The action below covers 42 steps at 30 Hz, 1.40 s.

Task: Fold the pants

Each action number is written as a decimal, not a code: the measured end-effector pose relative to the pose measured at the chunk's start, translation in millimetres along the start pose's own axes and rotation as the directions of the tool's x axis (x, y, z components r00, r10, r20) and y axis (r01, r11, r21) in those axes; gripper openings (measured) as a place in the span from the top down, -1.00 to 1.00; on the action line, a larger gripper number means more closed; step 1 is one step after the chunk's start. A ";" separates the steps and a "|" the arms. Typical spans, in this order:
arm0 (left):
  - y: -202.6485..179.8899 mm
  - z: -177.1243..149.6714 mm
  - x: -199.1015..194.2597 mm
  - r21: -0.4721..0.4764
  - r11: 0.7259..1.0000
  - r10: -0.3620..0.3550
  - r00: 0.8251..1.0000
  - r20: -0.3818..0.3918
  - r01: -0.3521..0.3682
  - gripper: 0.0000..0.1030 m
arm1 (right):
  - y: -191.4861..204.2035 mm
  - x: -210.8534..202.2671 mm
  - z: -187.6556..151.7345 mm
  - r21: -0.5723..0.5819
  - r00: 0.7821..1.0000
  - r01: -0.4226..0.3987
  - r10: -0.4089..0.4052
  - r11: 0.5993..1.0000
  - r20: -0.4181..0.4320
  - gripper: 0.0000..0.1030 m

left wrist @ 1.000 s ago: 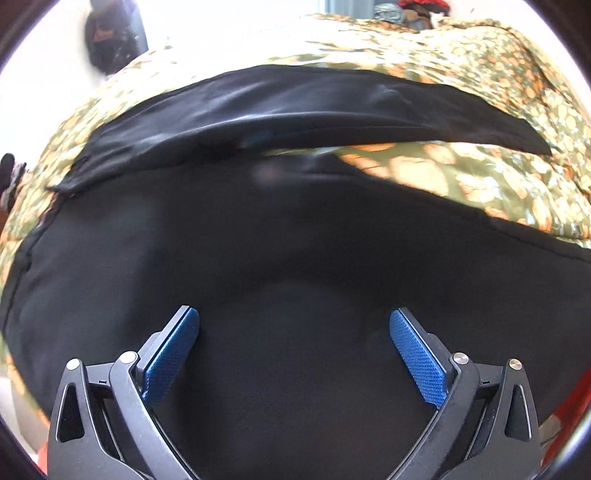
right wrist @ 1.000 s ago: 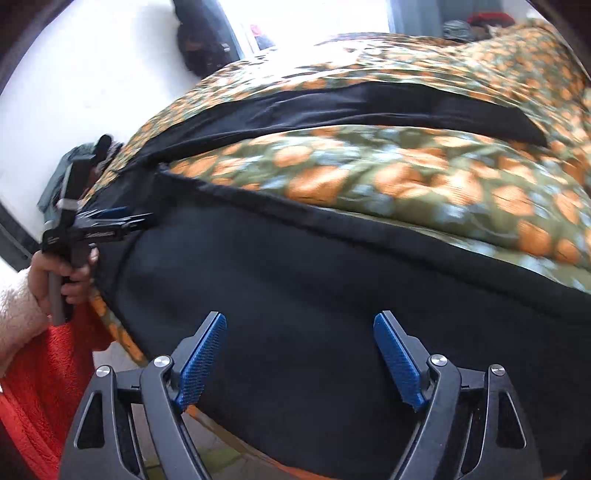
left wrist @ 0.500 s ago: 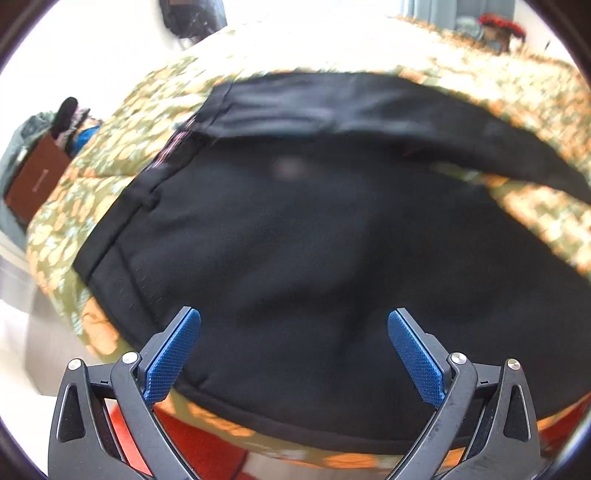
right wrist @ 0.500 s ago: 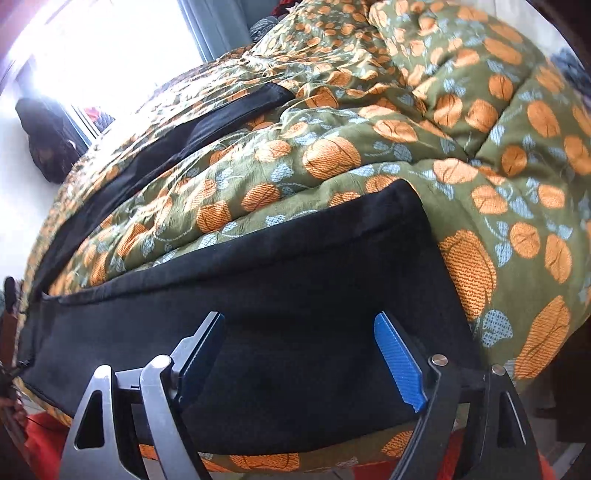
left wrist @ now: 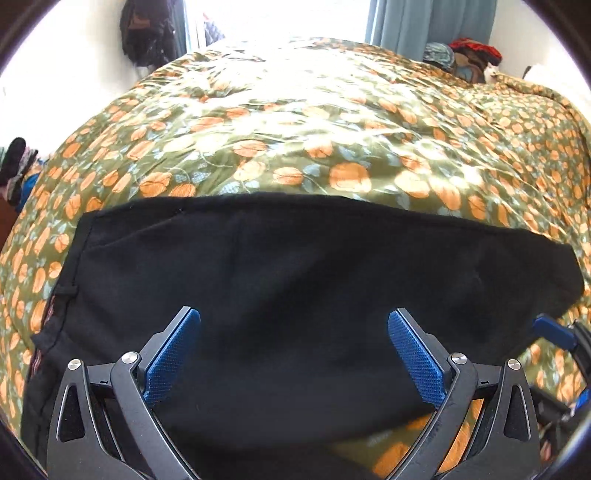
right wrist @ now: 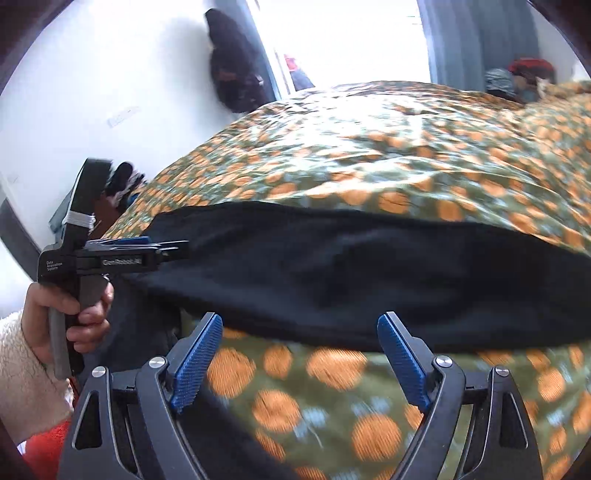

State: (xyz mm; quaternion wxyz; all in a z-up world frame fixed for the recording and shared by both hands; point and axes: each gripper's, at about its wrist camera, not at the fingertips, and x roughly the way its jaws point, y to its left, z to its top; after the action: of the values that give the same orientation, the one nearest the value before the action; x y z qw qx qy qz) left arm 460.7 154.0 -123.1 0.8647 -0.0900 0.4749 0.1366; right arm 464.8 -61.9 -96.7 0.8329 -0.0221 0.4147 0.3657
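Black pants [left wrist: 295, 277] lie as one wide dark band across the floral bedspread [left wrist: 295, 129], with the waistband and a belt loop at the left end. My left gripper [left wrist: 293, 315] hovers open over the middle of the cloth, nothing between its blue pads. In the right wrist view the pants [right wrist: 332, 280] run from left to right. My right gripper [right wrist: 300, 319] hangs over their near edge, and its jaws are opening with nothing held. A hand [right wrist: 66, 314] holds the left gripper [right wrist: 162, 247] at the pants' left end. The right gripper's blue fingertip [left wrist: 554, 332] shows at the pants' right end.
The bedspread [right wrist: 406, 166] stretches far back to a bright window. A dark bag [left wrist: 147, 33] hangs on the white wall at the left. A pile of clothes [left wrist: 465, 55] sits at the far right by a blue curtain [left wrist: 424, 22]. Red fabric [right wrist: 48, 450] lies below the near bed edge.
Both views have swung across the bed. The two black strips with bedspread between them have given way to a single black band. Both grippers stay open.
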 end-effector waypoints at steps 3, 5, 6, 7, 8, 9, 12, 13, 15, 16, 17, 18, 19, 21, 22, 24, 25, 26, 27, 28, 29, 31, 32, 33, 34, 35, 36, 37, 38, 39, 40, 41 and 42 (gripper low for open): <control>36.5 14.9 37.2 -0.052 0.997 0.058 0.998 -0.019 -0.059 -0.98 | -0.8 70.5 17.1 -0.010 0.993 -0.078 0.077 0.997 -0.092 -0.66; 66.9 15.0 62.4 -0.088 0.990 0.108 0.992 -0.058 -0.113 -0.98 | -22.0 98.4 19.2 -0.004 0.983 -0.093 0.091 0.996 -0.161 -0.66; 78.7 12.0 75.2 -0.111 0.989 0.096 0.993 -0.063 -0.102 -0.99 | -39.3 103.2 18.7 -0.003 0.980 -0.099 0.097 0.995 -0.176 -0.65; 88.6 6.7 79.4 -0.127 0.990 0.048 0.998 -0.041 -0.052 -0.99 | -58.3 100.3 18.8 -0.004 0.978 -0.122 0.120 0.992 -0.171 -0.57; 91.6 1.1 79.9 -0.128 0.992 0.024 1.000 -0.009 -0.025 -0.99 | -78.6 91.7 19.1 -0.013 0.977 -0.143 0.139 0.990 -0.159 -0.44; 90.0 -4.8 77.3 -0.116 0.993 0.028 0.999 0.025 -0.025 -0.99 | -101.7 79.7 20.6 -0.028 0.981 -0.125 0.119 0.992 -0.151 -0.43; 78.2 -14.6 74.2 -0.081 0.994 0.085 0.993 0.081 -0.078 -0.99 | -192.5 36.9 13.2 -0.043 0.987 0.067 -0.072 0.997 -0.143 -0.45; 76.6 -14.7 74.8 -0.080 0.993 0.089 0.992 0.085 -0.082 -0.99 | -232.2 18.5 5.4 -0.001 0.980 0.138 -0.137 0.990 -0.145 -0.45; 78.7 -15.5 74.7 -0.088 0.994 0.079 0.993 0.091 -0.071 -0.99 | -312.6 -28.1 -14.4 0.135 0.964 0.251 -0.234 0.958 -0.127 -0.44; 79.6 -16.0 74.2 -0.091 0.994 0.073 0.993 0.094 -0.065 -0.99 | -347.0 -55.0 -25.3 0.204 0.952 0.303 -0.287 0.931 -0.103 -0.41; 80.2 -16.1 74.4 -0.093 0.994 0.071 0.993 0.095 -0.062 -0.99 | -377.8 -80.9 -36.4 0.268 0.924 0.382 -0.367 0.885 -0.107 -0.41; 80.4 -15.7 74.4 -0.093 0.994 0.072 0.993 0.097 -0.063 -0.99 | -404.6 -105.4 -47.3 0.337 0.889 0.455 -0.440 0.824 -0.124 -0.41; 80.4 -16.1 74.3 -0.092 0.994 0.073 0.992 0.100 -0.064 -0.99 | -429.8 -129.4 -59.7 0.428 0.849 0.518 -0.505 0.741 -0.153 -0.49; 79.4 -15.9 74.6 -0.091 0.994 0.077 0.992 0.103 -0.067 -0.99 | -459.7 -171.8 -79.8 0.587 0.821 0.517 -0.555 0.623 -0.133 -0.60; 78.8 -15.4 75.1 -0.090 0.994 0.077 0.992 0.104 -0.068 -0.99 | -465.2 -185.8 -83.8 0.623 0.819 0.498 -0.564 0.603 -0.109 -0.60; 78.6 -15.6 75.2 -0.090 0.994 0.078 0.991 0.105 -0.069 -0.99 | -463.2 -199.0 -77.1 0.630 0.845 0.425 -0.534 0.650 -0.020 -0.60; 78.5 -15.7 75.3 -0.090 0.993 0.079 0.991 0.106 -0.070 -0.99 | -458.8 -199.2 -69.8 0.614 0.867 0.377 -0.497 0.693 0.028 -0.60; 78.4 -15.7 75.3 -0.090 0.993 0.080 0.991 0.107 -0.070 -0.99 | -452.9 -194.6 -59.7 0.592 0.892 0.325 -0.447 0.738 0.069 -0.60; 78.6 -15.6 75.2 -0.091 0.994 0.078 0.991 0.106 -0.069 -0.99 | -447.8 -187.0 -46.2 0.564 0.917 0.272 -0.388 0.780 0.094 -0.60; 78.7 -15.7 75.3 -0.091 0.994 0.078 0.991 0.107 -0.068 -0.99 | -442.4 -176.0 -34.9 0.528 0.937 0.238 -0.336 0.815 0.096 -0.59; 78.7 -15.5 75.2 -0.092 0.993 0.077 0.991 0.108 -0.068 -0.99 | -437.4 -165.0 -26.8 0.493 0.950 0.229 -0.302 0.840 0.073 -0.57; 78.9 -15.3 75.2 -0.093 0.993 0.077 0.991 0.109 -0.067 -0.99 | -433.1 -136.7 -14.1 0.443 0.952 0.286 -0.305 0.850 -0.030 -0.49; 79.1 -15.0 75.2 -0.093 0.993 0.076 0.991 0.110 -0.066 -0.99 | -435.2 -125.7 -12.3 0.429 0.938 0.339 -0.336 0.837 -0.085 -0.37; 79.3 -14.9 75.4 -0.094 0.993 0.076 0.991 0.111 -0.065 -0.99 | -438.1 -118.1 -16.4 0.423 0.927 0.371 -0.354 0.827 -0.122 -0.33; 79.5 -14.8 75.5 -0.095 0.993 0.075 0.991 0.112 -0.064 -0.99 | -438.2 -114.7 -18.9 0.414 0.923 0.385 -0.357 0.825 -0.146 -0.24; 79.9 -14.7 75.7 -0.096 0.993 0.073 0.991 0.114 -0.062 -0.99 | -437.0 -111.8 -20.6 0.399 0.921 0.389 -0.355 0.830 -0.159 -0.08; 80.4 -14.6 75.8 -0.098 0.993 0.071 0.991 0.115 -0.059 -0.99 | -434.6 -111.9 -22.5 0.380 0.918 0.397 -0.363 0.835 -0.161 0.03; 80.6 -14.5 76.2 -0.099 0.993 0.069 0.991 0.116 -0.058 -0.99 | -429.0 -112.8 -23.3 0.357 0.914 0.406 -0.376 0.841 -0.154 0.25; 80.7 -14.6 76.5 -0.100 0.993 0.069 0.991 0.117 -0.057 -0.99 | -421.8 -115.0 -22.9 0.327 0.908 0.419 -0.391 0.847 -0.149 0.43; 80.8 -14.5 76.7 -0.100 0.993 0.069 0.991 0.119 -0.057 -0.99 | -413.6 -120.8 -24.9 0.290 0.900 0.435 -0.409 0.852 -0.149 0.46; 80.7 -14.5 76.9 -0.100 0.993 0.069 0.990 0.120 -0.057 -0.99 | -406.0 -122.3 -25.4 0.252 0.897 0.441 -0.416 0.861 -0.151 0.52; 80.8 -14.5 77.0 -0.100 0.993 0.069 0.990 0.120 -0.057 -0.99 | -399.6 -126.4 -26.4 0.215 0.893 0.448 -0.422 0.868 -0.156 0.74; 80.8 -14.4 77.1 -0.100 0.993 0.069 0.990 0.121 -0.057 -0.99 | -392.1 -131.2 -27.2 0.174 0.883 0.466 -0.443 0.868 -0.155 0.91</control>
State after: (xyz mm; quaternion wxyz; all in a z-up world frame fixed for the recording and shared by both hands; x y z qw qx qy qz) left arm 462.7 238.0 -198.2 0.8825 -0.1081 0.4156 0.1918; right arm 641.5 -435.6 -126.3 0.8691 -0.0525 0.4787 0.1125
